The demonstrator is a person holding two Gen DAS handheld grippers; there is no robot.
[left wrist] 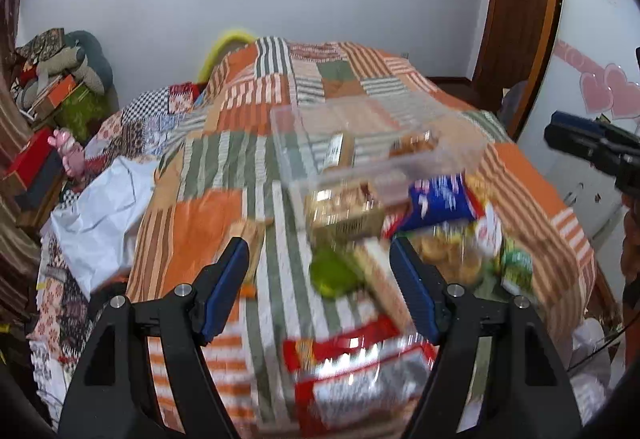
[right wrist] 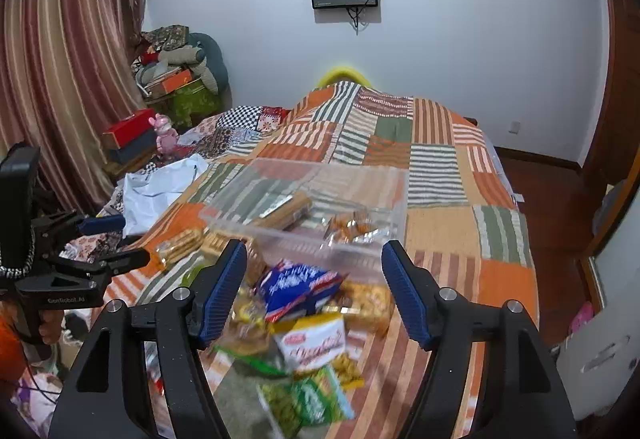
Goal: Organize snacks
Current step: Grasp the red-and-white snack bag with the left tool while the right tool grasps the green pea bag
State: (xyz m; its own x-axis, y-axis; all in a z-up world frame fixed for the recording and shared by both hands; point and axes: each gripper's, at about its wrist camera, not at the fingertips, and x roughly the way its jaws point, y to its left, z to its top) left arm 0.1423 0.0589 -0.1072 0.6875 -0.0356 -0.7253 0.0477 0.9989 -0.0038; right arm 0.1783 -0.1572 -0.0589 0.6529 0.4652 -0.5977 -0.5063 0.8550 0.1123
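The left wrist view alone shows a red-and-silver foil snack packet [left wrist: 352,371] lying close under the left gripper [left wrist: 320,271], a round green lid-like thing [left wrist: 334,273] between its blue ribbed pads, and a brown wooden door [left wrist: 516,7] at the right. The right wrist view alone shows striped red-and-beige curtains [right wrist: 68,59], a green crinkled packet [right wrist: 308,403] nearest the camera, and the left gripper [right wrist: 116,243] from the side, held off the bed's left edge with a hand [right wrist: 50,327] on its grip.

Both grippers stand parted with nothing pressed between the pads — neither holds anything. The right gripper [right wrist: 314,267] hangs above the loose pile of snacks: a blue-and-red glossy bag [right wrist: 298,289] sits between its fingers, with a white-and-yellow packet [right wrist: 316,347] just nearer the camera and a clear wrap of golden biscuits [right wrist: 370,305] to the right.

Beyond the pile — touching it, as far as the blur allows — lies a clear rectangular plastic box [right wrist: 312,199] with thin transparent walls. Inside it rest a tan tube-shaped biscuit pack [right wrist: 288,213] and a small heap of orange-and-silver wrapped sweets [right wrist: 352,227]. A clear pack of ridged brown biscuits [left wrist: 344,211] lies at the box's near edge.

Everything rests on a soft patchwork quilt [right wrist: 440,167] of orange, green and white striped squares.
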